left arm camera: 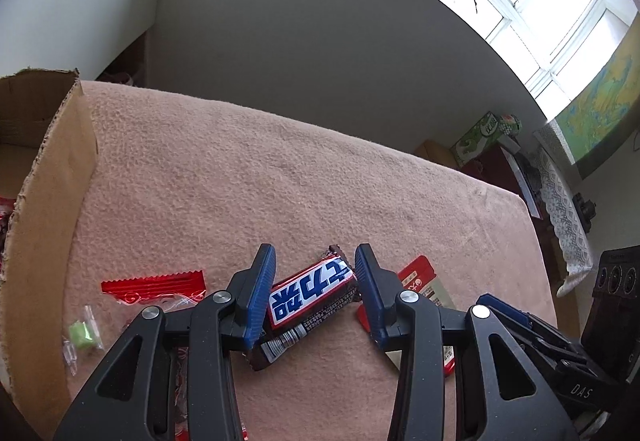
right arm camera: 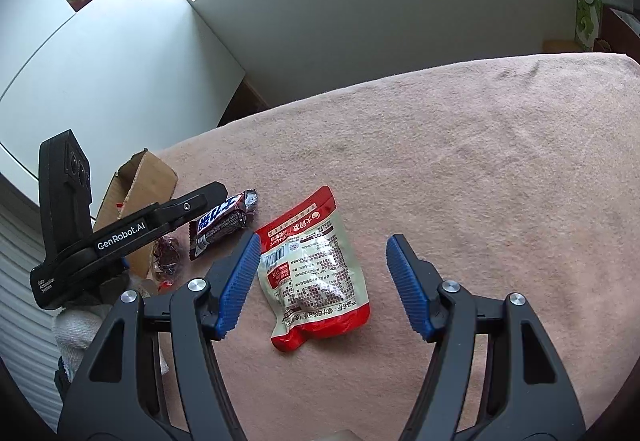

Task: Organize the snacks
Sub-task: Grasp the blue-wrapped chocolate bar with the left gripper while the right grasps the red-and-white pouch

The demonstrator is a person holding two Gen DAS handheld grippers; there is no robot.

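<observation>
A pink cloth covers the tabletop (left arm camera: 320,169), and most of it lies bare. At its left edge stands a cardboard box (left arm camera: 44,209), open at the top; a strip of red wrapper shows inside it, so some snacks seem to be packed already, though how many cannot be told.

The left tool (left arm camera: 315,277) has its blue pads apart on either side of a chocolate bar (left arm camera: 308,301) that lies flat on the cloth. The left pad sits at or very near the bar's edge and the right pad stands clear of it, so the bar is framed but not gripped. The right tool (right arm camera: 320,281) is also apart, wider, poised over a red and white pouch (right arm camera: 316,265) that lies flat near the chocolate bar; neither pad presses on it.

Between the box and the chocolate bar lie a red candy bag (left arm camera: 156,289) and, nearer the box, a small green sweet (left arm camera: 82,333) in a clear wrapper.

By my reading the sorting is partway through: at least four snacks remain on the cloth, two of them lined up for picking, and none is lifted yet. Closing on the bar and the pouch and carrying them to the box looks like the step in hand.
</observation>
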